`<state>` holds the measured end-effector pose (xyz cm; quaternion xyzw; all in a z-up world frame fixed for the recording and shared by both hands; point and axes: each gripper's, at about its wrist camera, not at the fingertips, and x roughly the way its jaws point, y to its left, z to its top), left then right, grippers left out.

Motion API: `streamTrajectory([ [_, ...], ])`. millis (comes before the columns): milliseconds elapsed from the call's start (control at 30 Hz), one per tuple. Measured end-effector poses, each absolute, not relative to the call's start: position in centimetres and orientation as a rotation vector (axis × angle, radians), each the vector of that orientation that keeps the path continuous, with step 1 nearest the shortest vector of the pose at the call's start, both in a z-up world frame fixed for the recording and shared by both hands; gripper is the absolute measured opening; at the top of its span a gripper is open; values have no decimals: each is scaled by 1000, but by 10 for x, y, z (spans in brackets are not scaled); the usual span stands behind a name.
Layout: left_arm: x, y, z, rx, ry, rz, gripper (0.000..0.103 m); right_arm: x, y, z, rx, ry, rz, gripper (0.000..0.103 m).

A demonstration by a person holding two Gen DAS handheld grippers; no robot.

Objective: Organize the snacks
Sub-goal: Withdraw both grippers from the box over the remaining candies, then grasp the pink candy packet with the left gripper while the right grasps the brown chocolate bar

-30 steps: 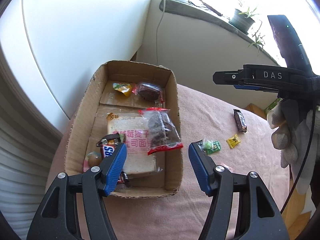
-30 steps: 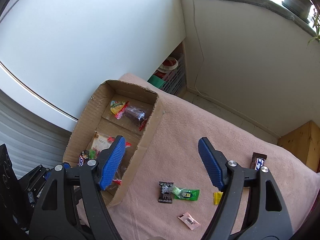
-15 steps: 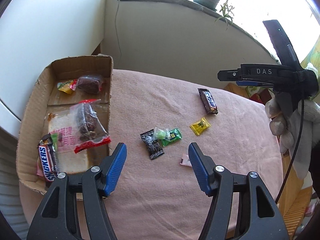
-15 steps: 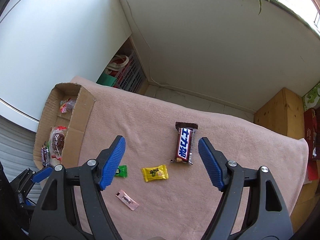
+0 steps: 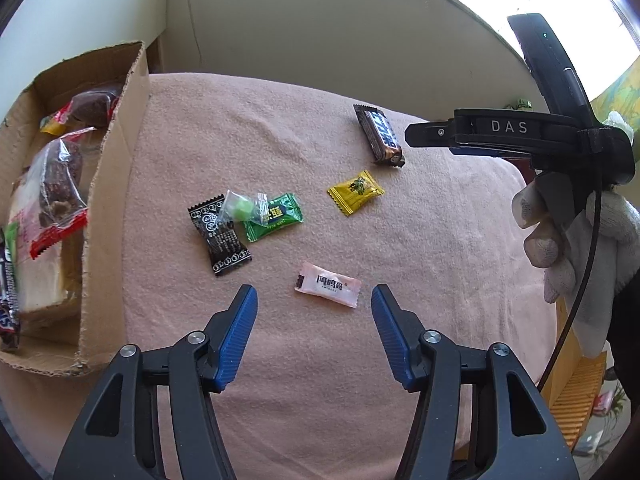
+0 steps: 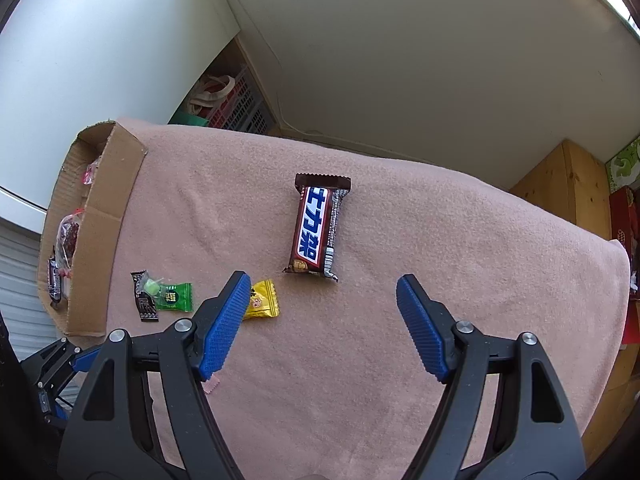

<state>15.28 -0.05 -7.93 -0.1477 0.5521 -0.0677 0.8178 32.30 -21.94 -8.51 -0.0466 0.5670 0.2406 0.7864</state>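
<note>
My left gripper is open and empty, just short of a small pink sachet on the pink cloth. Beyond it lie a black packet, a clear-wrapped green candy, a green packet, a yellow candy and a brown Snickers bar. My right gripper is open and empty, just short of the Snickers bar. The cardboard box at the left holds several snacks.
The cloth-covered table drops off at the right, with wooden furniture beyond. A wall stands behind the table. A pink basket sits on the floor behind the box. The right gripper's body and gloved hand show in the left wrist view.
Both grippers swung right, away from the box, and moved lower and closer to the loose snacks. The left now faces the pink sachet, the right the Snickers bar. Both stayed open.
</note>
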Motion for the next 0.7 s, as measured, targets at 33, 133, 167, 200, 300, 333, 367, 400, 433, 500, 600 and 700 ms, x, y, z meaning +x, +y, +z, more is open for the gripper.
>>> streamTrajectory([
  [33, 154, -1, -82, -321, 1180, -142, 58, 325, -219, -86, -100, 1219, 516, 78],
  [133, 158, -5, -91, -341, 1208, -144, 55, 335, -216, -91, -103, 1207, 501, 78],
  [167, 159, -7, -93, -344, 1213, -144, 55, 338, -214, -93, -105, 1204, 498, 78],
  [200, 160, -10, -95, -345, 1216, -145, 56, 342, -212, -94, -110, 1201, 495, 78],
  [300, 162, -20, -101, -307, 1217, -148, 56, 348, -205, -98, -130, 1196, 497, 78],
  [333, 163, -23, -103, -290, 1218, -143, 55, 350, -202, -100, -136, 1197, 501, 78],
  [367, 164, -25, -105, -276, 1218, -141, 56, 352, -199, -101, -141, 1199, 505, 78],
  [400, 165, -28, -107, -256, 1216, -136, 56, 353, -197, -102, -146, 1201, 508, 78],
  [433, 166, -32, -108, -224, 1208, -128, 56, 354, -195, -103, -152, 1201, 508, 78],
  [500, 166, -39, -109, -140, 1178, -115, 56, 357, -189, -107, -158, 1201, 506, 78],
  [600, 164, -49, -116, 0, 1132, -94, 55, 360, -184, -112, -159, 1206, 501, 78],
  [700, 156, -60, -118, 120, 1054, -109, 49, 362, -177, -119, -175, 1204, 494, 78],
])
